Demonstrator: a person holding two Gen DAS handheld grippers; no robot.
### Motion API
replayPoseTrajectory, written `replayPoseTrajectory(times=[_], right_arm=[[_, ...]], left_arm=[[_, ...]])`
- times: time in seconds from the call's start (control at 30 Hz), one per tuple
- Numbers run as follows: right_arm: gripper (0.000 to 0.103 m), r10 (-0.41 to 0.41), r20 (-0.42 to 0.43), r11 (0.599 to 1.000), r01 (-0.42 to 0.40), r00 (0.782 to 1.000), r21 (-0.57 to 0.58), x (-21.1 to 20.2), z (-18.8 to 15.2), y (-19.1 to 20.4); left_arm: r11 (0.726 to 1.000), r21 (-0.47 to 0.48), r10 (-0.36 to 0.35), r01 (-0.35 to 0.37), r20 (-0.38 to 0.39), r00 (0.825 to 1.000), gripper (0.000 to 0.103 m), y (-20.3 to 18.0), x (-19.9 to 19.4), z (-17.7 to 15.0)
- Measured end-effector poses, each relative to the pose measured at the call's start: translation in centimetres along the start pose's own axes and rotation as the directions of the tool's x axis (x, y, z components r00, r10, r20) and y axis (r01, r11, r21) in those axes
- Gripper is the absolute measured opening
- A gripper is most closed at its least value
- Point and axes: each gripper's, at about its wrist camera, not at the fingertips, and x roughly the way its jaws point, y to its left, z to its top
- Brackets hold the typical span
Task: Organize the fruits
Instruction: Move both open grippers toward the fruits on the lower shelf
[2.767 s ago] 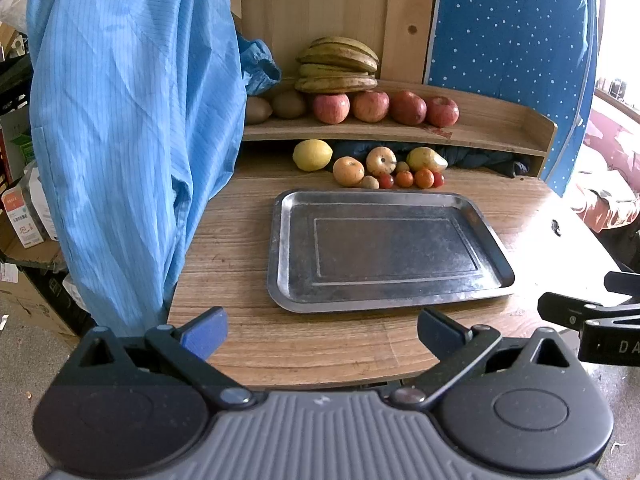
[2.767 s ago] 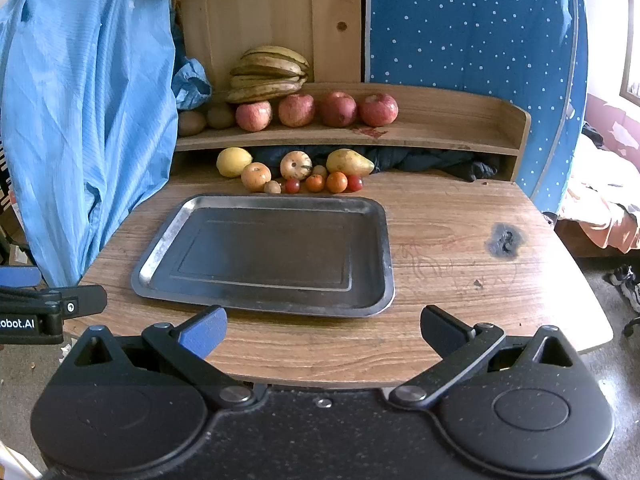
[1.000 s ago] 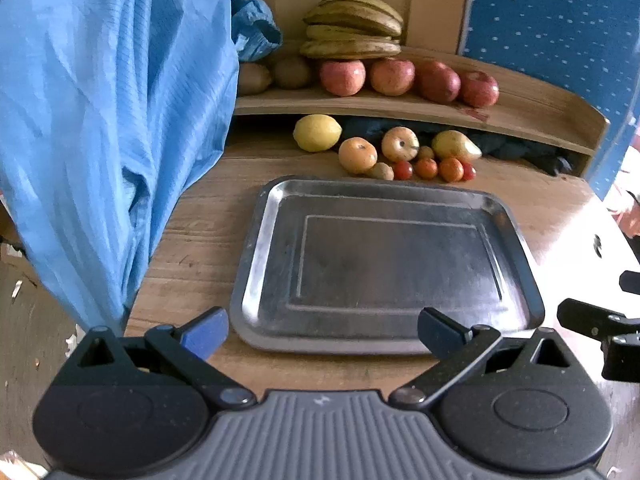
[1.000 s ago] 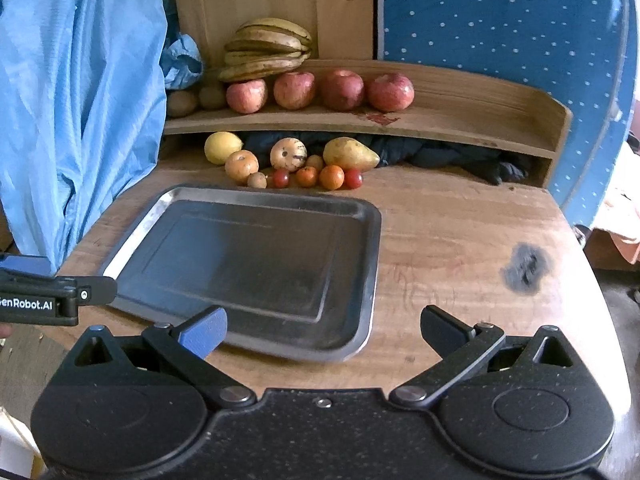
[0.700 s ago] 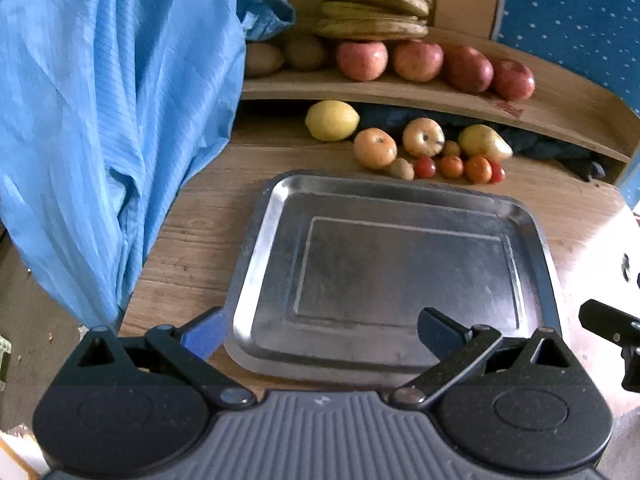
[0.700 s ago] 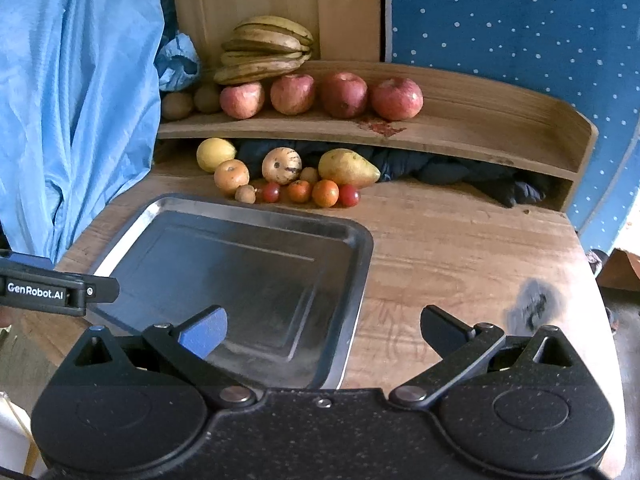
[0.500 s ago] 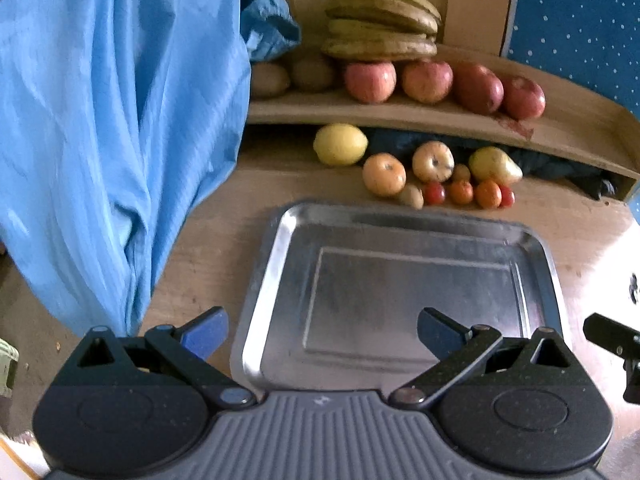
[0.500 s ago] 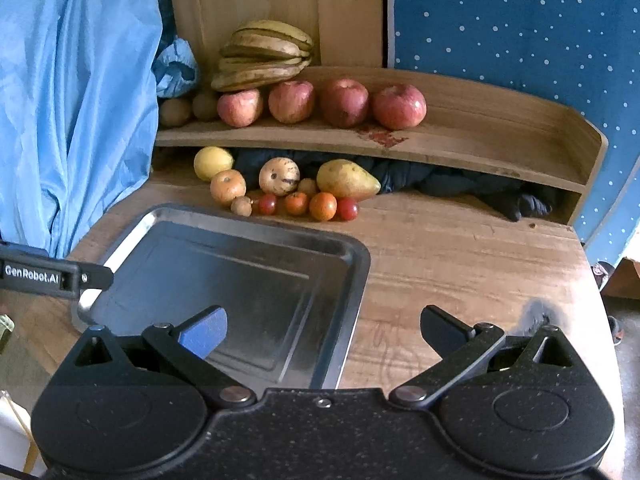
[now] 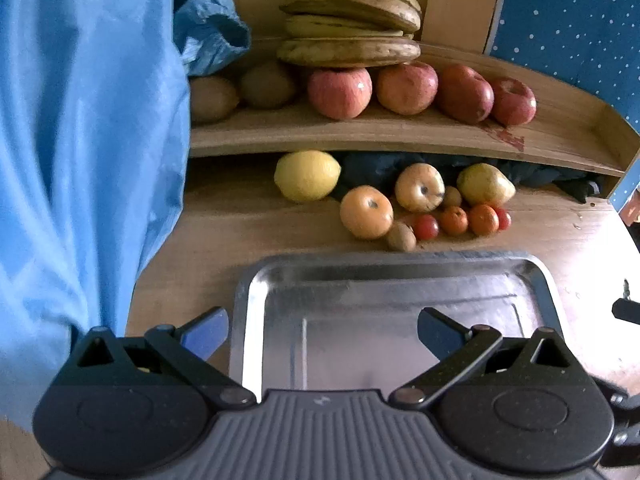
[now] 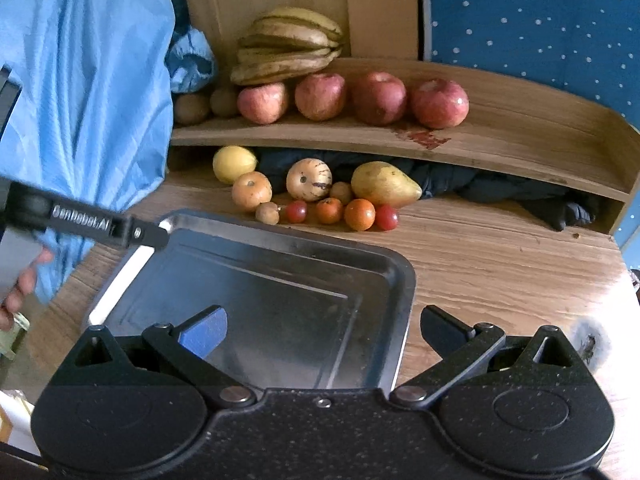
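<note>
Our left claw (image 9: 323,330) and right claw (image 10: 324,330) are wide open, holding nothing, above the near shiny metal tray (image 10: 248,240). Small fruits sit beyond it.

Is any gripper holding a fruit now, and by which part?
Nothing is held. The left gripper and right gripper are open above the empty tray.

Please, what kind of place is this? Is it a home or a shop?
Probably a home, in a lived-in room: a wooden desk with a shelf holding apples and bananas, and a blue garment hanging beside it. Nothing suggests a shop.
</note>
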Motion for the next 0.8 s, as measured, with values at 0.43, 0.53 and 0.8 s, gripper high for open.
replayPoseTrajectory(times=[0.43, 0.53, 0.8], right_arm=[[0.103, -0.093, -0.02, 0.995, 0.092, 0.995, -0.046, 6.4, 3.5, 4.1], [0.102, -0.098, -0.03, 0.994, 0.097, 0.995, -0.039, 8.2, 4.4, 4.9], [0.089, -0.089, -0.04, 0.995, 0.087, 0.995, -0.053, 11.9, 6.2, 6.9]], left_arm=[[0.995, 0.091, -0.047, 0.047, -0.002, 0.999, 0.103, 1.7, 6.3, 5.2], [0.992, 0.098, -0.078, 0.078, -0.008, 0.997, 0.103, 1.6, 7.2, 5.9], [0.984, 0.105, -0.141, 0.145, -0.047, 0.989, 0.103, 1.3, 9.1, 7.6]])
